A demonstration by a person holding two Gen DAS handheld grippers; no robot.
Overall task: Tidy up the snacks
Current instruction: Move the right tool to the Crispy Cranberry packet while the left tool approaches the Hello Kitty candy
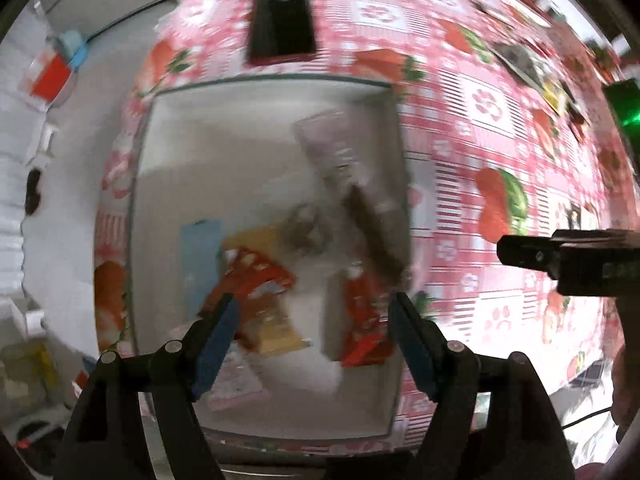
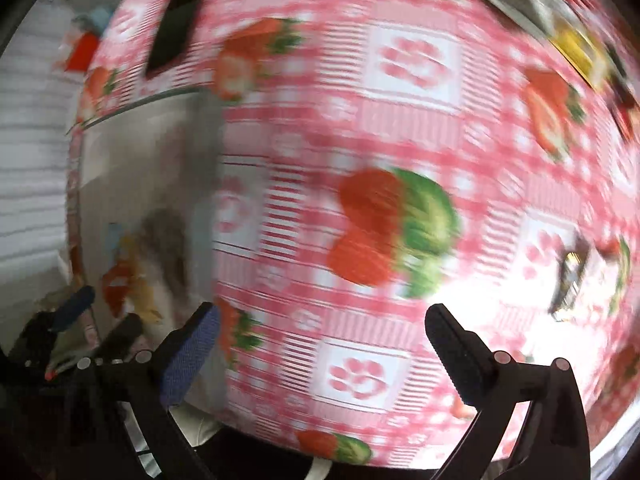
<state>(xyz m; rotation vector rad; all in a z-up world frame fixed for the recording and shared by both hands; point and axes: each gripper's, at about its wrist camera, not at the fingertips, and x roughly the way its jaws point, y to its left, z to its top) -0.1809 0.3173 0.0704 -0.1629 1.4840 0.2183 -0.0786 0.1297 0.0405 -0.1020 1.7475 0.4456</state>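
A white box (image 1: 272, 80) on the strawberry tablecloth holds several snack packets. Among them are a red one (image 1: 364, 312), a red-and-orange one (image 1: 256, 276), a pale blue one (image 1: 200, 264), a brown bar (image 1: 372, 232) and a pinkish pack (image 1: 328, 140). My left gripper (image 1: 314, 300) hangs over the box, pointing down, open, with nothing between its blue pads. My right gripper (image 2: 320, 309) is open over bare tablecloth to the right of the box (image 2: 132, 148), holding nothing. Both views are blurred.
A black phone (image 1: 282, 26) lies on the cloth beyond the box. More loose packets (image 1: 516, 60) lie along the table's far right, with a small dark packet (image 2: 570, 280) nearer. A red-and-white container (image 1: 48, 76) stands off the table to the left.
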